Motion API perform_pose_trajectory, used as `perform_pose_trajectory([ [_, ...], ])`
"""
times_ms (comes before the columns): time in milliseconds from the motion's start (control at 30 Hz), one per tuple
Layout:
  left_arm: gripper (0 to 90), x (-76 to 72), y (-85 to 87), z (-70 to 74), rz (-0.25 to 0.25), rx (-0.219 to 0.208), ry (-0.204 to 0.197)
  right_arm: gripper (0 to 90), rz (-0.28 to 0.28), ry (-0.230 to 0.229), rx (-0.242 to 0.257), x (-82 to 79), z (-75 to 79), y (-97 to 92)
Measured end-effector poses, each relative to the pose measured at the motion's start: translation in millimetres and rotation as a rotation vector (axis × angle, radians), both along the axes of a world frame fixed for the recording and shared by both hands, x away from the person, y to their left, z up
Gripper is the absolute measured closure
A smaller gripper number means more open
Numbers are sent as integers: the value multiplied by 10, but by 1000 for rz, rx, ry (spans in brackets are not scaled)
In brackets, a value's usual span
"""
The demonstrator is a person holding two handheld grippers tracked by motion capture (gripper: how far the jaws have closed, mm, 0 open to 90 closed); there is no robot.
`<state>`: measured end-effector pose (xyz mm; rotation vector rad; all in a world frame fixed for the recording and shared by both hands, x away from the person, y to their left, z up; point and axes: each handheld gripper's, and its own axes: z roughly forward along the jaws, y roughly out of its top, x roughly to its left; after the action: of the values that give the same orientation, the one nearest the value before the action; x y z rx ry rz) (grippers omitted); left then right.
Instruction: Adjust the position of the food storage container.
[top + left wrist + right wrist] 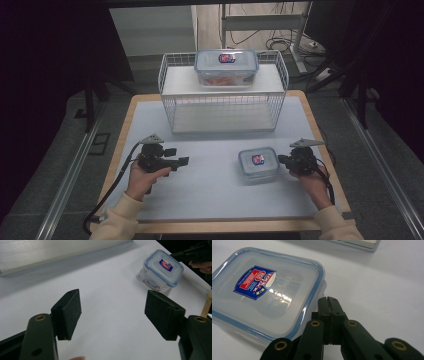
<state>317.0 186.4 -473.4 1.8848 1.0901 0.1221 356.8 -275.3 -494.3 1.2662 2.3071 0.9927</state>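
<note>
A small clear container with a blue-rimmed lid and a red-and-blue label (258, 162) (160, 269) (265, 293) sits on the white tabletop at the right. My right gripper (282, 160) (328, 299) is just to its right, shut with nothing between the jaws, its tips at the lid's edge. My left gripper (177, 156) (113, 312) is held over the table at the left, open and empty, pointing towards the container. A larger container of the same kind (226, 67) rests on top of the white wire shelf (223, 91) at the back.
The wire shelf stands at the far middle of the table, with an open lower level (222, 117). The table's wooden edge (119, 150) runs along both sides. Cables trail from both grippers off the near edge.
</note>
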Motion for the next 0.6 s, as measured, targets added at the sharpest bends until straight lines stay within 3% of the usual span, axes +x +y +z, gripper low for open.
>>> perform_pose_trajectory([
  [233, 296, -24, 51, -81, 10, 12, 21, 894, 39, 15, 20, -47, -12, 151],
  [600, 294, -22, 67, -122, 14, 16, 33, 895, 119, 18, 51, -126, -36, 569],
])
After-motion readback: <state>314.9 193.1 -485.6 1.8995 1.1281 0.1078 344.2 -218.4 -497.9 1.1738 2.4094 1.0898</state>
